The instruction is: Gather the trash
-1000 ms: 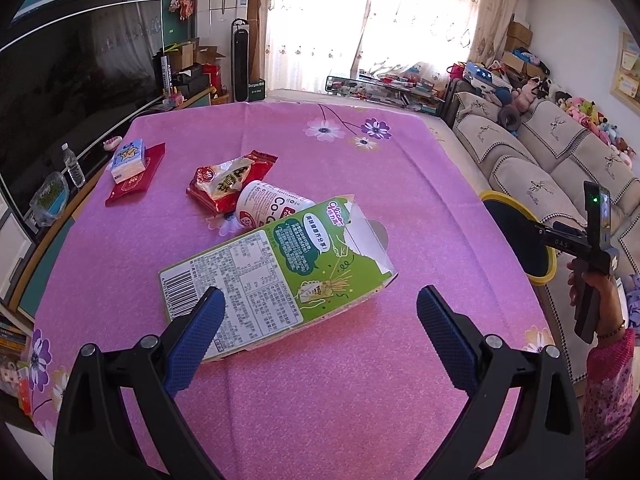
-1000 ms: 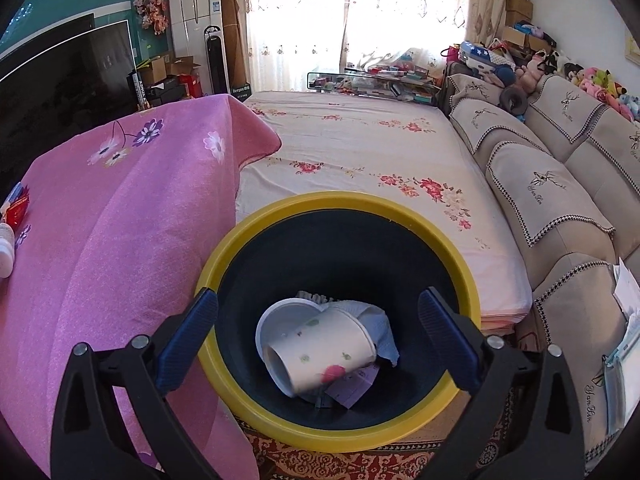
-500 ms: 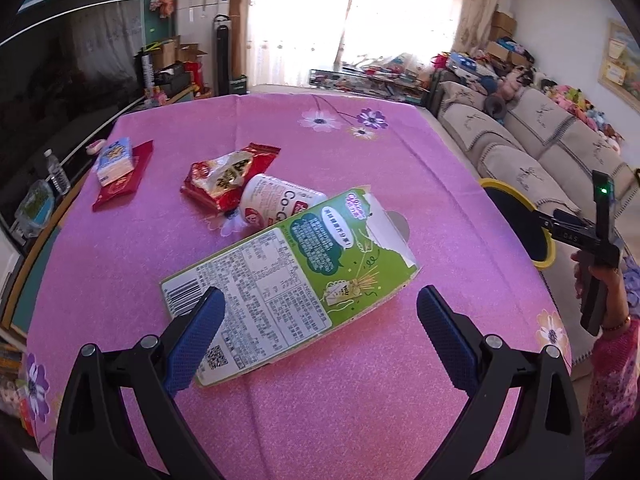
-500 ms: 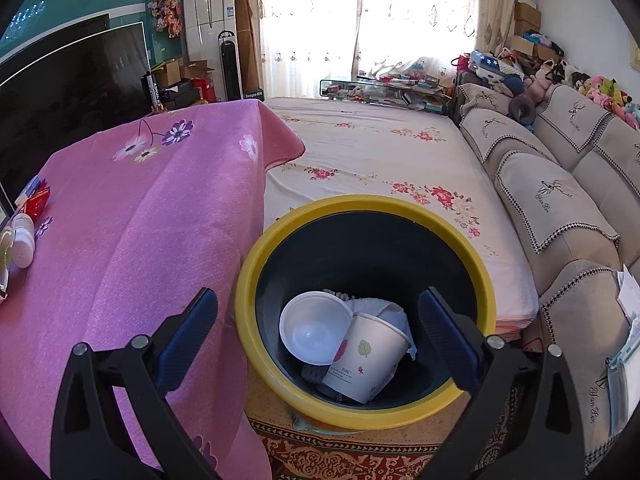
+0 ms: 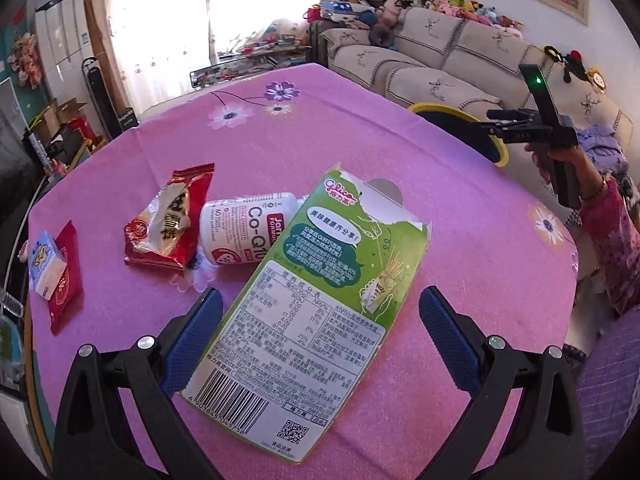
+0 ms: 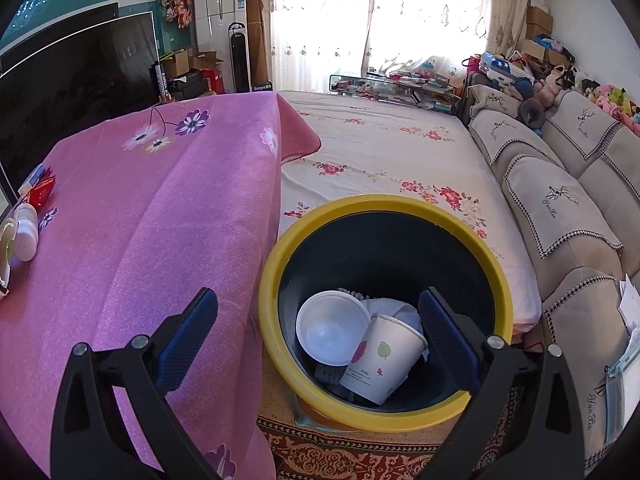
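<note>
Left gripper (image 5: 318, 338), jaws apart, has closed in around the green carton (image 5: 316, 312); right gripper (image 6: 318, 336), empty and apart, hangs over the bin (image 6: 276, 264): pickup looks imminent.

Place: home living room.
Far right: sofa (image 5: 440, 60) lined with plush toys (image 5: 472, 4).
Far: curtained window (image 6: 380, 12).
Left: television (image 6: 76, 76).

The green carton (image 5: 320, 312) lying near on the table reads "Glico" at its far end; the white bottle (image 5: 244, 232) just beyond it reads "Co-Q10".
</note>
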Demonstrator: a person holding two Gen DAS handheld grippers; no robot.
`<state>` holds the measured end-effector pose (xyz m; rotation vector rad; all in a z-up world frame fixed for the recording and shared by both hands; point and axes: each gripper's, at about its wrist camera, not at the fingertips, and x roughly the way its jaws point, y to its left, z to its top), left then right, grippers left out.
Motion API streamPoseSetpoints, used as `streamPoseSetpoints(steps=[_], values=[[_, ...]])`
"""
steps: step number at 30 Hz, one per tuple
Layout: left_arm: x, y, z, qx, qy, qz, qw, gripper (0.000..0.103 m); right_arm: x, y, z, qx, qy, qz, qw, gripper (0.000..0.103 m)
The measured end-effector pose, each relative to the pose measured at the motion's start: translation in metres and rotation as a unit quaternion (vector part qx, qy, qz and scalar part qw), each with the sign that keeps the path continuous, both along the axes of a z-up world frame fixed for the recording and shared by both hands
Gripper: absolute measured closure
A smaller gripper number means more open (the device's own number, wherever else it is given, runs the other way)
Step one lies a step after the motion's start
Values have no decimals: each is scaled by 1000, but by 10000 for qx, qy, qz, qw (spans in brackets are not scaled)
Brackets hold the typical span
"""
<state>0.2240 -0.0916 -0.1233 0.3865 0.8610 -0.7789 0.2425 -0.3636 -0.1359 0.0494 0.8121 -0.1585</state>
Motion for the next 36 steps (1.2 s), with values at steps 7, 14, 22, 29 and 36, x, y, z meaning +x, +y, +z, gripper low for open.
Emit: streamPoseSetpoints(steps=[7,14,22,29,36], values=[[-1,-8,-10,247,64,-226,9994,6,9,3,0,-9,25,91,10000,7],[-4,-12,-14,485,-35,-282,9984,6,16,9,0,-25,33,171,9998,7],[2,-20,-22,707,38,-504,9962,5,18,13,2,-66,33,186,9998,7],[6,-23,-24,663,98,-532,9963,5,23,18,3,-81,35,240,9997,7],[8,-24,-25,653,190,-560,9961,5,28,21,1,-72,54,282,9996,7]])
